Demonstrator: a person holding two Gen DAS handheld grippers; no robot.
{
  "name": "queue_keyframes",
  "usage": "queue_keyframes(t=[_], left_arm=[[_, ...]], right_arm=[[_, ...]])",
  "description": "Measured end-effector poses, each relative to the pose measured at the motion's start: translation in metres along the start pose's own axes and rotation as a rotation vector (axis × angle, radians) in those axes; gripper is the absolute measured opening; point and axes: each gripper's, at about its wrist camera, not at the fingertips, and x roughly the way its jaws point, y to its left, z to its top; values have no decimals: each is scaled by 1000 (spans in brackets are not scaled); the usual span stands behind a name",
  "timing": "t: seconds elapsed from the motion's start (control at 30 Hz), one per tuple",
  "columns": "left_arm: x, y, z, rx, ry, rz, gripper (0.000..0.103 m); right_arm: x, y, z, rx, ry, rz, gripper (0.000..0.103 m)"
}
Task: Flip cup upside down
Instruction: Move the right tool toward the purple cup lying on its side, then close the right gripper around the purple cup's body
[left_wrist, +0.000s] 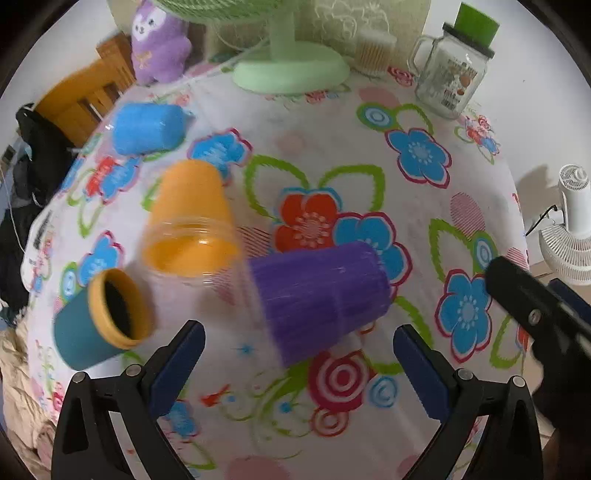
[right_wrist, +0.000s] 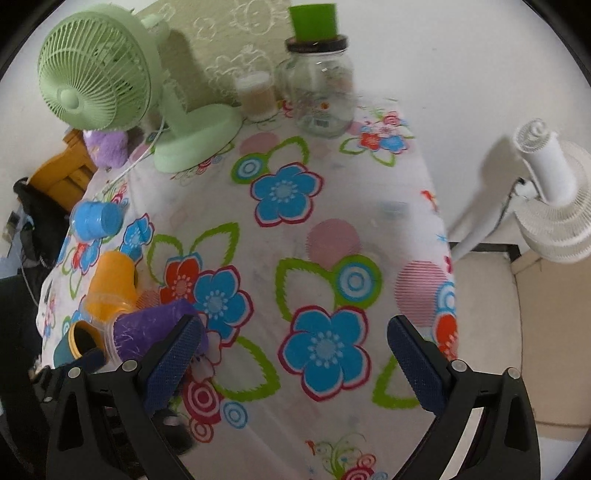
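A purple ribbed cup (left_wrist: 321, 299) lies on its side on the flowered tablecloth, blurred, just ahead of my left gripper (left_wrist: 299, 345), which is open and empty. It also shows in the right wrist view (right_wrist: 147, 328). Beside it lie an orange cup (left_wrist: 190, 221) inside a clear cup, a teal cup with an orange rim (left_wrist: 99, 321) and a blue cup (left_wrist: 146, 127), all on their sides. My right gripper (right_wrist: 295, 350) is open and empty over the cloth to the right of the cups; it shows at the right edge of the left wrist view (left_wrist: 535, 306).
A green desk fan (right_wrist: 110, 85), a glass mug jar with a green lid (right_wrist: 319, 81), a small clear container (right_wrist: 256, 94) and a purple plush toy (left_wrist: 159, 40) stand at the table's far edge. A white fan (right_wrist: 550, 199) stands off the right edge.
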Motion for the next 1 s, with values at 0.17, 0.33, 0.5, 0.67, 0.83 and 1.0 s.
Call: queue_keyframes(t=[0.17, 0.33, 0.5, 0.67, 0.83, 1.0], left_arm=[[20, -8, 7, -49, 19, 17, 103], [36, -6, 16, -95, 32, 40, 103], [45, -6, 22, -84, 12, 51, 90], [45, -7, 23, -42, -1, 38, 79], [38, -5, 20, 2, -10, 23, 77], [26, -4, 8, 62, -25, 24, 76]], right_arm=[[16, 3, 6, -22, 40, 16, 101], [31, 1, 10, -21, 76, 13, 101], [43, 2, 9, -25, 107, 4, 101], [47, 2, 7, -15, 121, -1, 101], [41, 6, 3, -13, 123, -5, 101], [32, 12, -3, -6, 113, -12, 101]])
